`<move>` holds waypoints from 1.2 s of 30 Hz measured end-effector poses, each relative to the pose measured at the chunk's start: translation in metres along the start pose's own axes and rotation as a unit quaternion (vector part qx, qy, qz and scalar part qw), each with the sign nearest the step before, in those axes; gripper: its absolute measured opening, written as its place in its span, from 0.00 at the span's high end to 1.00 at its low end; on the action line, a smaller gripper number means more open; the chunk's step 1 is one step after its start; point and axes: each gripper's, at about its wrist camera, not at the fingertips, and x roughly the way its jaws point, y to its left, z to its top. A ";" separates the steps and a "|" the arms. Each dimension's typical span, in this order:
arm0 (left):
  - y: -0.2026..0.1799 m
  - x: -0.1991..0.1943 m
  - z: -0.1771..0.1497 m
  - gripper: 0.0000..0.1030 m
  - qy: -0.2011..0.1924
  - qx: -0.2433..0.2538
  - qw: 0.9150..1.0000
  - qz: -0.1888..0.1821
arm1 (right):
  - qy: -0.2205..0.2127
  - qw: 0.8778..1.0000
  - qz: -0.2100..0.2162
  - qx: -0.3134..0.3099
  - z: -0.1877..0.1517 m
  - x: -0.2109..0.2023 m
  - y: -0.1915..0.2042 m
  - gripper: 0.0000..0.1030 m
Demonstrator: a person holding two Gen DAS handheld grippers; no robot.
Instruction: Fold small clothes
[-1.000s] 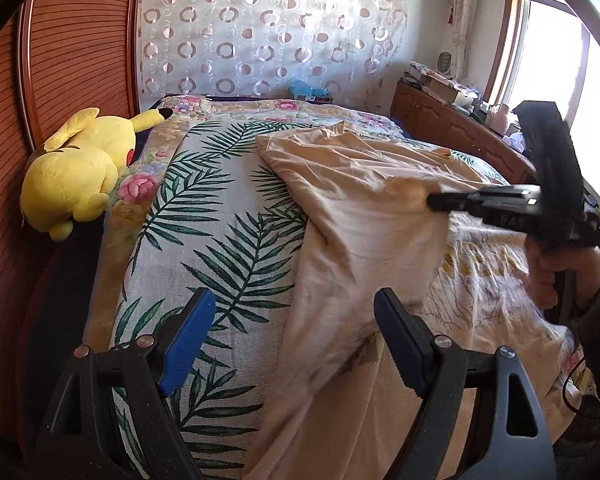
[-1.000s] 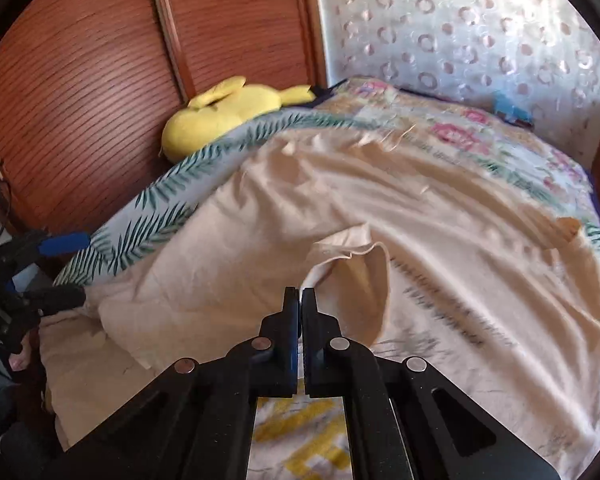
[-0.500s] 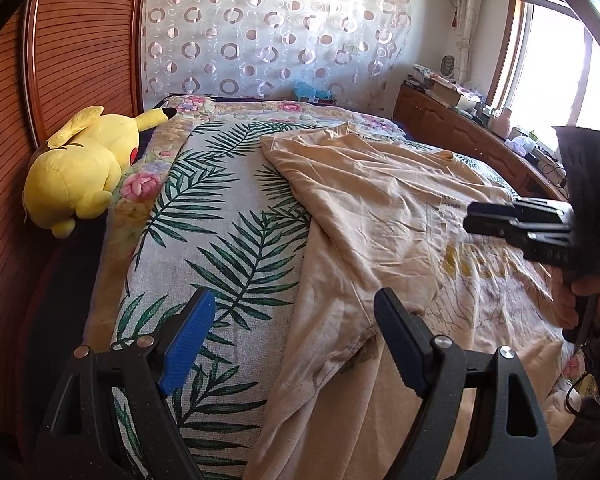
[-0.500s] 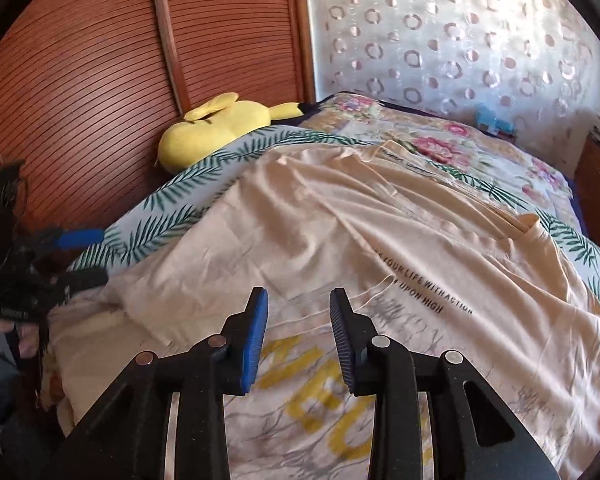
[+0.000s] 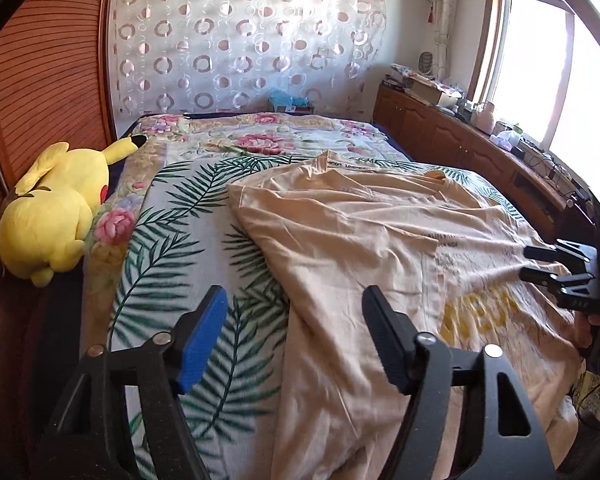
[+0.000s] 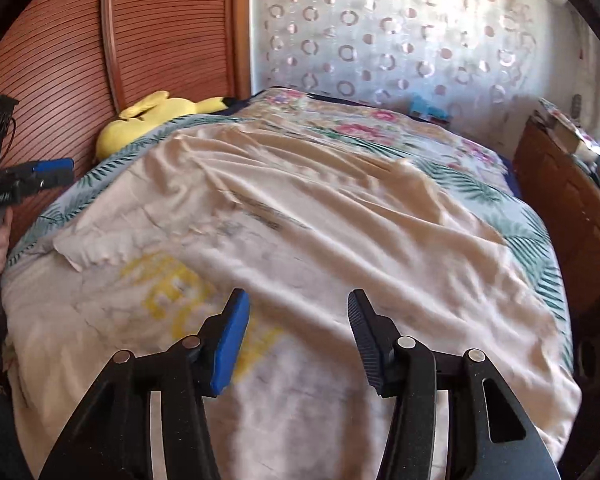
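Both grippers spread, nothing pinched. Left gripper: jaws wide apart, hovering above the near edge of the bed, over the left border of the T-shirt; one blue pad, one black. Right gripper: jaws also wide apart, above the shirt's printed front near the same edge. In the left wrist view the right gripper shows at the far right, fingers visibly apart, held just over the cloth.

T-shirt: peach/beige, lying on the bed, spread across its middle and right side, wrinkled, bottom part draping over the near edge. Yellow lettering faces up near that edge, small dark text lines above it. One flap of fabric lies folded over the print on the left side in the right wrist view. Right wrist picture is motion-blurred, fine detail is unreadable.

Bed cover: palm-leaf print on the near part, floral toward the far edge. Yellow plush toy at the left edge of the bed against the wooden slatted panel. Curtain with a ring pattern behind the far edge. Wooden cabinet along the right side under the window, clutter on top.
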 end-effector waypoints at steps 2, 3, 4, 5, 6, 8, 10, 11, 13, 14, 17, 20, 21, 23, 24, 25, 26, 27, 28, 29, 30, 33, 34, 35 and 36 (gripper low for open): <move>0.002 0.009 0.007 0.44 0.006 -0.006 1.000 -0.004 | 0.006 1.000 -0.011 0.009 -0.009 -0.008 -0.011 0.48; 0.003 0.016 0.012 0.48 0.012 -0.010 1.000 -0.006 | 0.009 1.000 -0.015 0.013 -0.012 -0.011 -0.014 0.48; 0.005 0.021 0.015 0.49 0.017 -0.014 1.000 -0.008 | 0.012 1.000 -0.019 0.016 -0.014 -0.012 -0.016 0.48; 0.006 0.027 0.018 0.52 0.023 -0.017 1.000 -0.007 | 0.015 0.999 -0.022 0.017 -0.016 -0.023 -0.017 0.48; 0.006 0.032 0.020 0.53 0.027 -0.019 0.999 -0.006 | 0.020 0.999 -0.025 0.019 -0.020 -0.024 -0.020 0.48; 0.006 0.045 0.026 0.53 0.039 -0.020 0.999 -0.002 | 0.032 0.999 -0.027 0.023 -0.023 -0.024 -0.024 0.48; 0.006 0.053 0.030 0.53 0.047 -0.017 0.999 0.006 | 0.037 0.999 -0.027 0.028 -0.022 -0.028 -0.031 0.48; 0.006 0.059 0.033 0.53 0.052 -0.014 0.998 0.009 | 0.036 0.999 -0.025 0.030 -0.021 -0.027 -0.033 0.48; 0.006 0.068 0.037 0.53 0.061 -0.014 0.998 0.016 | 0.036 0.999 -0.025 0.031 -0.022 -0.030 -0.033 0.48; 0.007 0.072 0.039 0.53 0.065 -0.016 0.998 0.017 | 0.036 0.999 -0.024 0.030 -0.022 -0.031 -0.033 0.48; 0.014 0.084 0.043 0.53 0.079 -0.029 0.996 0.015 | 0.035 0.999 -0.025 0.030 -0.021 -0.030 -0.038 0.48; 0.025 0.096 0.045 0.53 0.089 -0.048 0.995 0.015 | 0.035 0.999 -0.025 0.030 -0.019 -0.033 -0.038 0.48; 0.028 0.099 0.045 0.53 0.091 -0.055 0.994 0.013 | 0.035 0.999 -0.025 0.030 -0.019 -0.033 -0.038 0.48; 0.033 0.101 0.047 0.53 0.084 -0.066 0.994 0.005 | 0.035 0.999 -0.025 0.030 -0.017 -0.031 -0.037 0.48; 0.034 0.101 0.047 0.54 0.082 -0.070 0.994 0.003 | 0.035 0.999 -0.025 0.030 -0.018 -0.032 -0.037 0.48; 0.035 0.102 0.049 0.57 0.081 -0.072 0.994 0.003 | 0.036 0.999 -0.024 0.030 -0.016 -0.032 -0.037 0.48; 0.035 0.103 0.049 0.67 0.083 -0.069 0.994 0.004 | 0.035 0.999 -0.024 0.030 -0.017 -0.033 -0.037 0.48; 0.034 0.105 0.051 0.73 0.084 -0.064 0.994 0.008 | 0.035 0.999 -0.024 0.030 -0.017 -0.033 -0.037 0.48; 0.033 0.106 0.052 0.77 0.085 -0.060 0.995 0.010 | 0.035 0.999 -0.024 0.030 -0.017 -0.033 -0.037 0.48; 0.034 0.108 0.053 0.86 0.086 -0.059 0.994 0.010 | 0.035 0.999 -0.024 0.031 -0.017 -0.033 -0.038 0.48; 0.035 0.110 0.054 0.93 0.090 -0.060 0.994 0.007 | 0.034 0.999 -0.024 0.032 -0.017 -0.033 -0.038 0.48; 0.036 0.108 0.061 0.95 0.080 -0.047 0.996 0.017 | 0.033 0.999 -0.025 0.033 -0.019 -0.036 -0.039 0.48; 0.035 0.106 0.065 0.95 0.072 -0.037 0.996 0.032 | 0.033 0.999 -0.025 0.033 -0.019 -0.036 -0.039 0.48; 0.036 0.104 0.068 0.95 0.066 -0.033 0.996 0.043 | 0.033 0.999 -0.025 0.033 -0.019 -0.036 -0.039 0.48; 0.039 0.102 0.073 0.95 0.058 -0.033 0.996 0.052 | 0.033 0.999 -0.025 0.032 -0.019 -0.036 -0.039 0.48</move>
